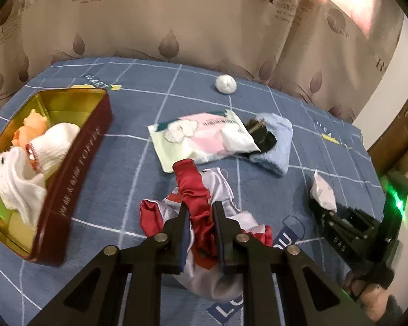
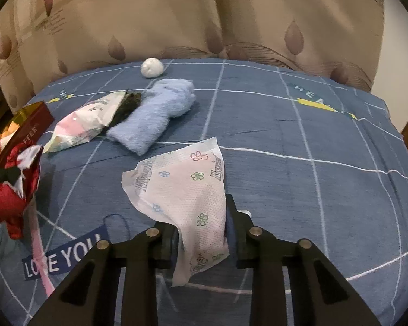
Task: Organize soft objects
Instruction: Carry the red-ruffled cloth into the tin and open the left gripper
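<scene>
The blue checked bed cover (image 2: 299, 135) is bounded at the far side by a beige patterned curtain (image 1: 176, 21); its right half is seen lying bare as far as the far-right edge, while the left edge is taken up by a red tin (image 1: 76, 174) with a gold inside.

The left gripper (image 1: 199, 217) is angled steeply down over the near middle of the cover, and its jaws are clamped on a red and white satin cloth (image 1: 193, 187), which is bunched between the pads and trails below them. The right gripper (image 2: 201, 233) is tilted down likewise, to the right of the left one, and is closed on a printed white tissue (image 2: 184, 187), whose free part is draped forward over the cover.

One tin is counted, and in it are seen white cloths (image 1: 22, 179) and an orange soft toy (image 1: 30, 127). On the cover lie one white ball (image 1: 225, 83) near the far edge, one folded light-blue towel (image 2: 155, 111), one pastel packet (image 1: 204, 135) touching the towel, and a dark item (image 1: 261, 133) between the two.
</scene>
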Demonstrator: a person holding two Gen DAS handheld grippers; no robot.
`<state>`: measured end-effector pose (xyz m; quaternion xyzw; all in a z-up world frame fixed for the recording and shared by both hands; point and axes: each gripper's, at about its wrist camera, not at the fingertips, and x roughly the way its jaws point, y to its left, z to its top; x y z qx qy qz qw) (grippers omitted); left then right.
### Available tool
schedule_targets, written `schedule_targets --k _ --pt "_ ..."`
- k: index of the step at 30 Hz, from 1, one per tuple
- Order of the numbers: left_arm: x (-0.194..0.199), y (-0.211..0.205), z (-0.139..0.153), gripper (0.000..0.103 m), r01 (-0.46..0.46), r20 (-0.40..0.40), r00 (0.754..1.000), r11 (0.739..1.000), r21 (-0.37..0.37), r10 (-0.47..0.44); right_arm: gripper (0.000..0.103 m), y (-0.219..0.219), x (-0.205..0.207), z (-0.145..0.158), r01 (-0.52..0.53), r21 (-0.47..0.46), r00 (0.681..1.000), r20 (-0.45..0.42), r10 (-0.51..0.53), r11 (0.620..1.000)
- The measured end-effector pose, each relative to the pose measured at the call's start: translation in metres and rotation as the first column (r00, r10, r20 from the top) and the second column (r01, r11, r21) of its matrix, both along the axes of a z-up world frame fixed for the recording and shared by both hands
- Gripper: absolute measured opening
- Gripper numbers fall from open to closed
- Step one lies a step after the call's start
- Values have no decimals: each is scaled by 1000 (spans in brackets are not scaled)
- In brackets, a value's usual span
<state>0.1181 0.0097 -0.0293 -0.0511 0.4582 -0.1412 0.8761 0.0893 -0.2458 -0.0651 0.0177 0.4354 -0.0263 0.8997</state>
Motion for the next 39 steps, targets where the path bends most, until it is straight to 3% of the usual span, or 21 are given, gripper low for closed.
schedule_targets --k 24,39 --pt "27 101 72 16 -134 160 981 982 134 112 27 7 1 -3 -12 -19 1000 -7 12 1000" --pt "58 164 57 16 -228 145 969 948 221 200 27 6 1 -3 -12 -18 1000 -7 12 1000"
